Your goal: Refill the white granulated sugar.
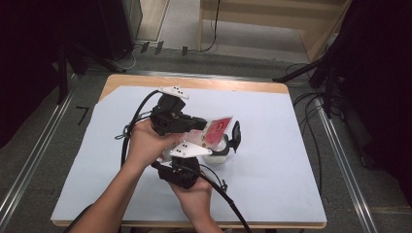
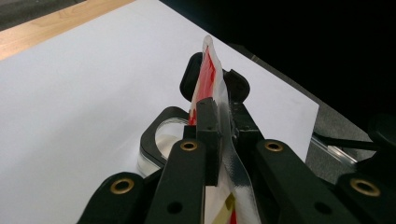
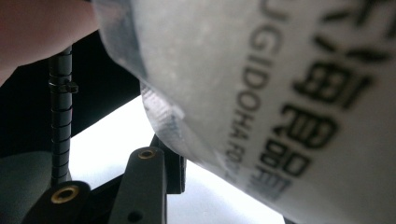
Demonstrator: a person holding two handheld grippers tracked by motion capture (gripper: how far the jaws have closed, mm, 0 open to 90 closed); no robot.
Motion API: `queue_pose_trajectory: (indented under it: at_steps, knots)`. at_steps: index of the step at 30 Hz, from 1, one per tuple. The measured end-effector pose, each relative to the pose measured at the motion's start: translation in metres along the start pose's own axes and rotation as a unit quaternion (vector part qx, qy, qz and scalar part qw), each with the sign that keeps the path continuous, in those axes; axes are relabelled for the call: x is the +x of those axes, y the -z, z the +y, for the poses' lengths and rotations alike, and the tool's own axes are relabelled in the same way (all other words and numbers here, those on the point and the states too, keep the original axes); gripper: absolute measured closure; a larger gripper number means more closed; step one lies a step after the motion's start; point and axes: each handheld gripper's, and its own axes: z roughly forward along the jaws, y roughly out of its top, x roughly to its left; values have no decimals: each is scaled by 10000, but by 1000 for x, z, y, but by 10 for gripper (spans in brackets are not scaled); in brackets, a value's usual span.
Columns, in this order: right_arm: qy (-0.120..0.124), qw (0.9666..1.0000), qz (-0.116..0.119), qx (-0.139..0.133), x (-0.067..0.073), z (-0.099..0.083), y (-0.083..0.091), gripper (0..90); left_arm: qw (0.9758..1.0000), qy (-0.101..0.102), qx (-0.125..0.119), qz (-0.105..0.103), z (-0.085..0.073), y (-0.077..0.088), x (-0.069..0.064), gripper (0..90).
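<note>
While clamped edge-on, the red packet (image 2: 210, 77) (upright) overhangs the white sheet (image 2: 70, 93).

Partial black print "GIDOHA" on the translucent packet (image 3: 280, 93).

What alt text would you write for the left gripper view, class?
The left gripper pinches a red and white packet edge-on between its black jaws, above a white sheet. Beyond the packet, the other gripper holds a clear cup.
</note>
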Motion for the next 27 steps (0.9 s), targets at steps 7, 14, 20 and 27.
queue_pose_trajectory:
  at_steps: [7,14,20,27]
  knots:
    - [-11,10000,-13,-3,-1,0,1,635,10000,-8,-1,-15,1,-1,-1,863]
    - [-7,10000,-35,-13,-1,0,1,635,10000,-37,15,-25,2,-2,0,863]
    - [7,10000,-49,-11,-1,0,2,636,10000,-46,16,-53,2,-3,0,862]
    - [30,10000,-75,6,-2,1,2,636,10000,-39,22,-82,3,-3,0,863]
